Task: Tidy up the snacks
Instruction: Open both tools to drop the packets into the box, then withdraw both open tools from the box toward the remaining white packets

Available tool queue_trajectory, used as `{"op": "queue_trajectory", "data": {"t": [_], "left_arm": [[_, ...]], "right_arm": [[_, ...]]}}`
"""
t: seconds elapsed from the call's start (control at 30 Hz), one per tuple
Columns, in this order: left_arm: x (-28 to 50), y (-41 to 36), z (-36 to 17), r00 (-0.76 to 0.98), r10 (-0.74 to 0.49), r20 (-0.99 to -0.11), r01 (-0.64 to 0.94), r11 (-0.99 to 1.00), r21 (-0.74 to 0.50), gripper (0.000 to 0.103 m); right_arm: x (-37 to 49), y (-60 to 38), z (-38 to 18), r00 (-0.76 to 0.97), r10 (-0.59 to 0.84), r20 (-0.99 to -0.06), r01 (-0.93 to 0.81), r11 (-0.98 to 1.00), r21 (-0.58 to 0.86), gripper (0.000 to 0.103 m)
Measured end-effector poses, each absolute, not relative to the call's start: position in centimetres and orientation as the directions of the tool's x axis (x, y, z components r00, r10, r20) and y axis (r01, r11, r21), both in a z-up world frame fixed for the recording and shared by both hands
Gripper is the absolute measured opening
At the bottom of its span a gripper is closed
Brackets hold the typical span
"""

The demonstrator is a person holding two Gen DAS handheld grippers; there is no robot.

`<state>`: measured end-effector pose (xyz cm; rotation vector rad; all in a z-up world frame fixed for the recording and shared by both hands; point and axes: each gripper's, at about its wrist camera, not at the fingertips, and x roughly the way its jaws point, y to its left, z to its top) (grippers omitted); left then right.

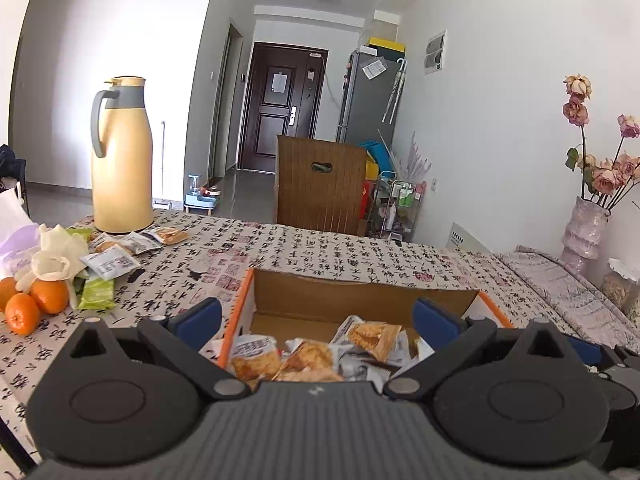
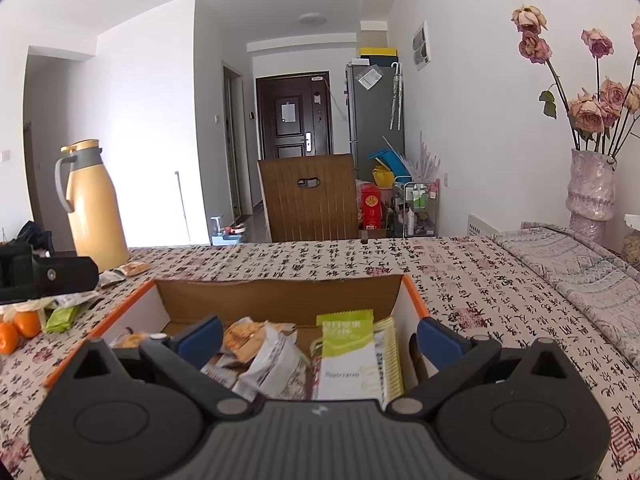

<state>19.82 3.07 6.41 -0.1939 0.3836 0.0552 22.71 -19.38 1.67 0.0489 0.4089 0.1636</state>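
A cardboard box (image 1: 360, 296) with orange edges sits open on the patterned tablecloth, and several snack packets (image 1: 304, 356) lie inside it. My left gripper (image 1: 319, 317) hovers open over the box's left half, its blue fingertips wide apart and holding nothing. In the right wrist view the same box (image 2: 280, 300) holds orange-printed packets (image 2: 248, 336) and a green-and-white packet (image 2: 348, 356) leaning near the right wall. Above these, my right gripper (image 2: 319, 339) is open and not touching the packets. Loose snack packets (image 1: 116, 260) and green ones (image 1: 96, 294) lie on the table to the left.
A yellow thermos jug (image 1: 122, 160) stands at the back left, with oranges (image 1: 32, 304) and crumpled white wrapping (image 1: 56, 256) beside the loose snacks. A vase of dried roses (image 2: 592, 192) and a jar (image 1: 620, 288) stand at the right. A brown chair (image 2: 312, 196) backs the far edge.
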Motion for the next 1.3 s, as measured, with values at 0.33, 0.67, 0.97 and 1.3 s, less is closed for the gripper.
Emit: {"op": "queue_trajectory", "data": {"t": [0.33,0.67,0.97,1.3], "left_arm": [[17.0,4.9,4.7,0.910,0.018,-0.414,-0.087,0.985,-0.149,0.103],[14.6,6.0,2.2,0.884,0.007,-0.467,-0.065,0.992,-0.109,0.103],[14.0,6.6,-1.2,0.844,0.002,-0.536,-0.059,0.994,-0.090,0.103],[14.4,7.2,-2.6,0.820,-0.002,-0.572,-0.075,0.991,-0.112,0.103]], "right_arm": [[19.1,-17.9,0.5,0.883,0.184,-0.433,-0.176,0.983,0.060,0.103],[16.4,-17.3,-2.1,0.832,0.191,-0.521,-0.193,0.980,0.052,0.103],[16.9,-15.5,-4.0,0.777,0.186,-0.601,-0.220,0.975,0.019,0.103],[18.8,-14.3,-5.3,0.729,0.154,-0.667,-0.208,0.978,0.000,0.103]]}}
